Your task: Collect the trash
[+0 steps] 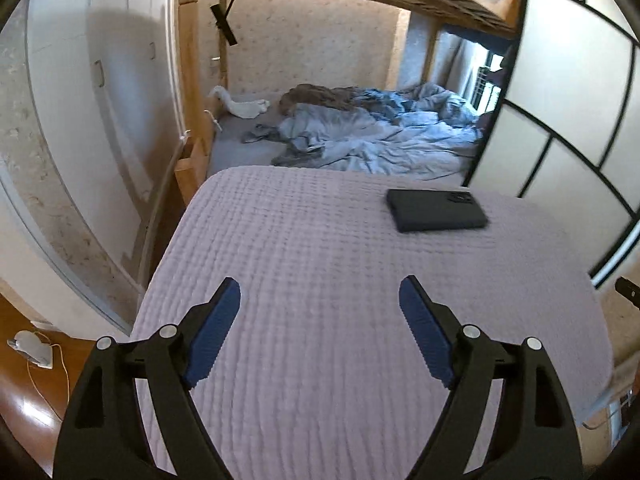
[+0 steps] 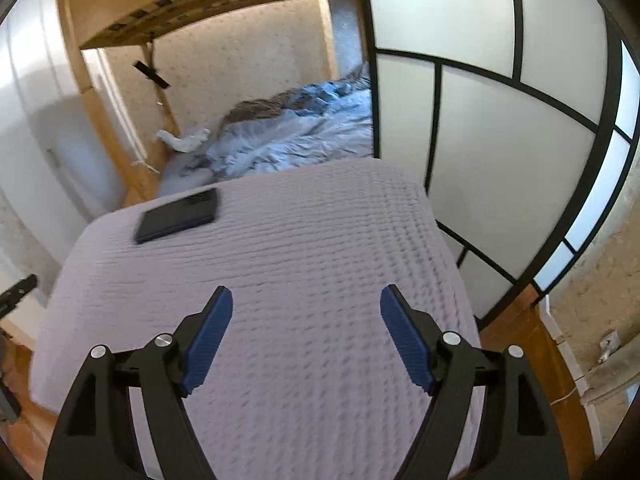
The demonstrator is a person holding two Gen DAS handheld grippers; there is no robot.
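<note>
My left gripper (image 1: 320, 292) is open and empty, held above a surface covered with a lilac quilted cloth (image 1: 320, 248). My right gripper (image 2: 306, 300) is also open and empty, above the same cloth (image 2: 304, 232). A dark phone (image 1: 436, 210) lies flat on the cloth at its far right in the left wrist view, and at the far left in the right wrist view (image 2: 178, 220). No trash shows on the cloth. The tip of the right gripper pokes in at the right edge of the left view (image 1: 628, 290).
Behind the cloth is a wooden bunk bed (image 1: 192, 92) with a crumpled blue duvet (image 1: 380, 132) and a white plush toy (image 1: 244, 106). A black-framed frosted sliding door (image 2: 500, 140) stands at the right. White wardrobe doors (image 1: 92, 92) and wood floor (image 1: 24, 392) with a charger are at the left.
</note>
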